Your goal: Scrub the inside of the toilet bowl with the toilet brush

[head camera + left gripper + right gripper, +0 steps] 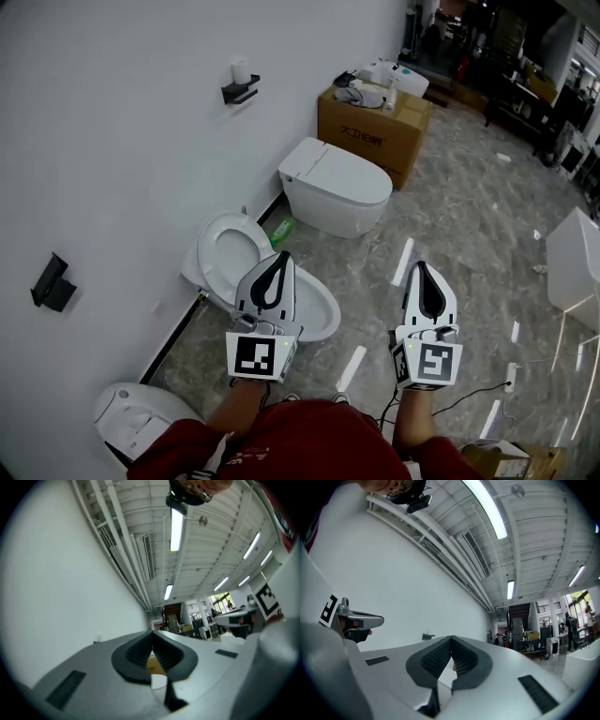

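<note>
Lining up along L wall, nr to far: near toilet, open toilet, closed toilet, then cardboard box.

- Long white tube lights on the ceiling shine bright, so the room is well lit.
- The shiny grey marble floor shows white streaks of glare.
- Both gripper views bend round, with dark corners.

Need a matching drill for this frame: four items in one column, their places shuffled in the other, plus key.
Items
1. toilet paper roll
2. green bottle
3. cardboard box
4. left tool

Places
A. on the floor between two toilets
B. held in front of the open toilet in the head view, shut
C. on the black wall shelf
D. beyond the closed toilet, clutter on top

Pairs: 1-C, 2-A, 3-D, 4-B
</note>
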The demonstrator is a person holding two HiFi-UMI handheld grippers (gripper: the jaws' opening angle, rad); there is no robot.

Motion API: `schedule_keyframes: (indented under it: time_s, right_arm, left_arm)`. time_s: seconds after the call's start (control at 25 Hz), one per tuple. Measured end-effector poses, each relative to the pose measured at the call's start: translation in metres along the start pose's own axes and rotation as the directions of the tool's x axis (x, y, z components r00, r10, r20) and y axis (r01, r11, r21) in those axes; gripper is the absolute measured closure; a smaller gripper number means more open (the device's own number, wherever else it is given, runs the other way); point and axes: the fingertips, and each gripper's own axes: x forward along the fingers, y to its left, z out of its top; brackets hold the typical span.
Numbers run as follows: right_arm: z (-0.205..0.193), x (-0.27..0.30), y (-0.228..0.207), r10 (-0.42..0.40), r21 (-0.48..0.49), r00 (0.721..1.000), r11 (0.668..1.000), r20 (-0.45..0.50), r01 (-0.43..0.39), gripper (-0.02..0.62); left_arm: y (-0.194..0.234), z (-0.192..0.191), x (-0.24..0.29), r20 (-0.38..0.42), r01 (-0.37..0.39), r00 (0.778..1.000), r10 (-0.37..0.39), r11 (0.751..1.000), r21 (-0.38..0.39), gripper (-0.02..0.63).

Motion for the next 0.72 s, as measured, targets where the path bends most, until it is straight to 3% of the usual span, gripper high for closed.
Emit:
schedule_keyframes:
  time_s: [0.32, 0.44, 0.56, 0.72]
  right_arm:
    - [0.016, -0.017, -0.018, -0.078, -0.043, 0.996, 0.996, -0.033, 0.076, 0.595]
    - [0.01, -0.022, -0.024, -0.076, -0.039, 0.997, 0.996, -0.007, 0.076, 0.595]
    - [0.006, -0.025, -0.026, -0.076, -0.036, 0.997, 0.996, -0.006, 0.076, 0.595]
    - [0.008, -0.027, -0.028, -0.08, -0.048, 0.997, 0.996, -0.015, 0.079, 0.595]
  left_arm:
    - [-0.009, 0.011, 0.003, 0.054, 0.026, 0.998, -0.026, 1.0, 0.003, 0.606]
    - [-0.018, 0.011, 0.003, 0.052, 0.045, 0.998, -0.046, 0.999, 0.011, 0.606]
    - [-0.024, 0.006, 0.002, 0.0, 0.051, 0.999, -0.051, 0.999, -0.005, 0.606]
    - [-0.025, 0.009, 0.005, 0.054, 0.042, 0.998, -0.043, 0.999, 0.018, 0.606]
